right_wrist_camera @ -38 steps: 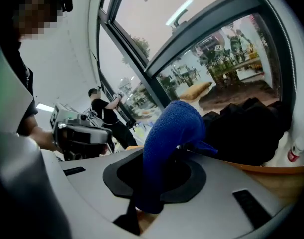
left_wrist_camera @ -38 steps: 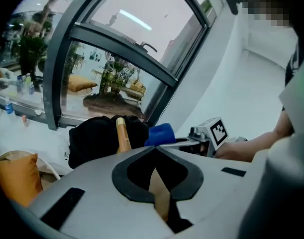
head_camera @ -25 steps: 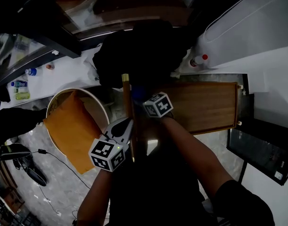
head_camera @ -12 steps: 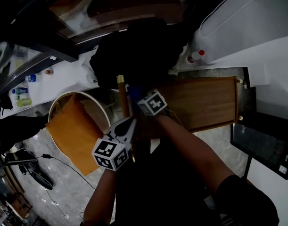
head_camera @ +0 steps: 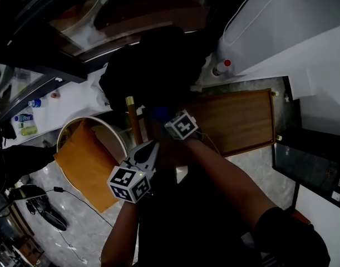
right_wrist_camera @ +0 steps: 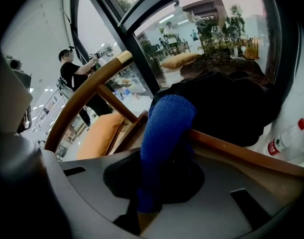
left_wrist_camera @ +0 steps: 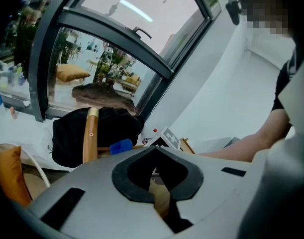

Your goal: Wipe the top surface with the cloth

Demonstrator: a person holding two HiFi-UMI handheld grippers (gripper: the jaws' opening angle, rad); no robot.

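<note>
Right tool [right_wrist_camera: 147, 203]: jaws closed on the blue knitted cloth [right_wrist_camera: 164, 133], pinching it at its near end. The rest of the cloth stood out ahead of the jaws as a thick folded roll.

Left tool [left_wrist_camera: 159, 203]: jaws pressed together or very nearly, nothing between them. It was held just beside the right tool, on the person's side.

Location: in the head view the cloth sat at the left end of the brown rectangular wooden tabletop [head_camera: 236, 121]. It was close to the curved wooden chair back [head_camera: 131, 121] and below a black soft bundle [head_camera: 153, 77]. Whether the cloth touched the wood could not be told. An orange cushion [head_camera: 86, 163] lay on the chair seat to the left.

Handling, judged: the cloth looked light, soft and limp, with a grippy knit unlikely to slip from the jaws. It would probably flop or unroll if dragged by one corner. The pinch across the folded bulk looked sound. Pressing the roll flat should give more contact. The tabletop seemed stiff and smooth, and most of it lay to the right, unwiped as far as could be judged.
</note>
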